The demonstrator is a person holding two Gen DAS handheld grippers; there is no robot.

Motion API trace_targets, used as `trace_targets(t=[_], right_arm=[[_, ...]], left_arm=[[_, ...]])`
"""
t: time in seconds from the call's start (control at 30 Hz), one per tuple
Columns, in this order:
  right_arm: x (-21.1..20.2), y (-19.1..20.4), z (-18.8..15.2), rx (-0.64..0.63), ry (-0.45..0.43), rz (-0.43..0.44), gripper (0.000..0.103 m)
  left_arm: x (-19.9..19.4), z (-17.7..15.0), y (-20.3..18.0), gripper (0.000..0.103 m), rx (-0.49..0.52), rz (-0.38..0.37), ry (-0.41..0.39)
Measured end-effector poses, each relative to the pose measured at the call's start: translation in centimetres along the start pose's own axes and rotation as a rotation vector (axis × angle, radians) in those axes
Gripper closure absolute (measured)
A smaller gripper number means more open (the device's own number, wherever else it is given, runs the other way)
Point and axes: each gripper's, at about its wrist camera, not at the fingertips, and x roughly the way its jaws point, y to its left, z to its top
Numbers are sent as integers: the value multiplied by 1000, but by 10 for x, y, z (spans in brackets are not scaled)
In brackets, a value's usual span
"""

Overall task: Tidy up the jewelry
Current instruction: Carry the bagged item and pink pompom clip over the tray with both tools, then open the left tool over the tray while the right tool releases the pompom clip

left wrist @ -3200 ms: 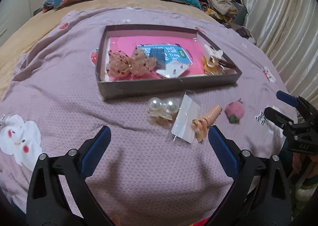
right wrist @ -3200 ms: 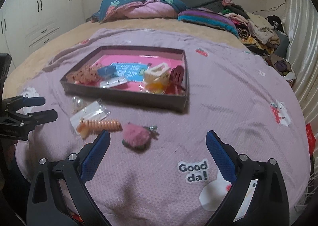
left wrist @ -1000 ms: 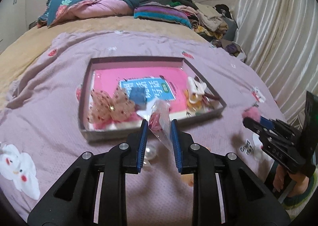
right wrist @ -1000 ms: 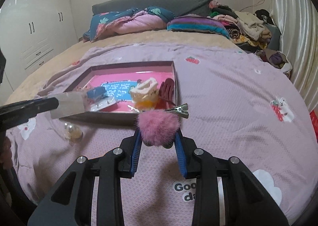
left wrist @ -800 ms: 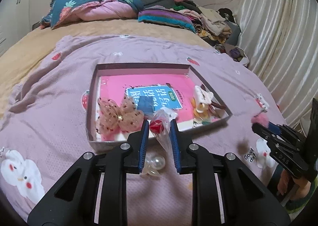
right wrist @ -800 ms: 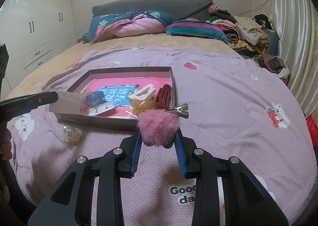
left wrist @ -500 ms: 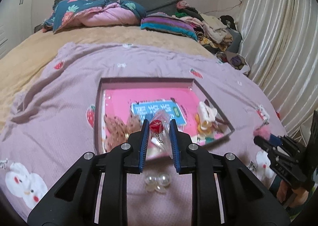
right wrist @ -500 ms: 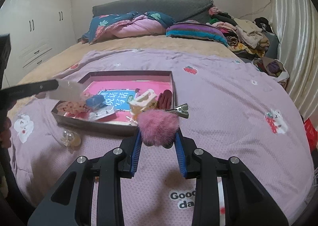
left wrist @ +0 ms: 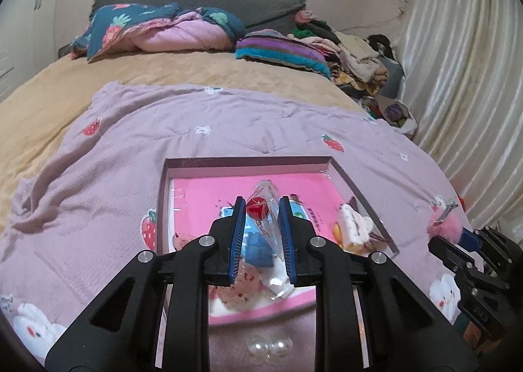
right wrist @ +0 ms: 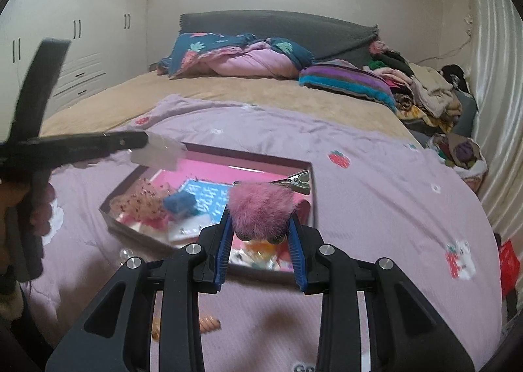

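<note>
My left gripper [left wrist: 261, 213] is shut on a clear plastic packet [left wrist: 266, 208] with a red piece inside, held in the air over the shallow grey tray [left wrist: 248, 162] with the pink floor. From the right wrist view the same packet [right wrist: 160, 152] hangs over the tray's far left corner. My right gripper [right wrist: 260, 224] is shut on a pink fluffy hair clip [right wrist: 261, 208] with a metal clasp, held above the tray's [right wrist: 312, 188] near right part. A sequined bow [right wrist: 140, 203], a blue piece [right wrist: 179, 203] and a cream claw clip [left wrist: 354, 224] lie in the tray.
A pearl clip [left wrist: 269, 347] and an orange spiral clip [right wrist: 209, 324] lie on the lilac blanket [left wrist: 98, 175] in front of the tray. Pillows, folded bedding and a heap of clothes [left wrist: 353, 58] sit at the back. A curtain [left wrist: 464, 77] hangs on the right.
Both grippers rose and moved forward over the tray, each still holding its item. The pearl clip has slid toward the bottom edge of the left view.
</note>
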Motion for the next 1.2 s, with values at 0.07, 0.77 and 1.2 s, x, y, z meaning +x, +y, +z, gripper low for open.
trace_targets(t=[0.07, 0.77, 1.2], right_arm=[[7, 3, 6, -1, 5, 25, 73], [103, 45, 7, -62, 166, 107, 73], [119, 47, -12, -49, 228, 99, 67]], left_arm=[[6, -1, 8, 90, -23, -2, 4], [53, -18, 42, 89, -76, 53, 121], [52, -22, 47, 73, -74, 55, 158]])
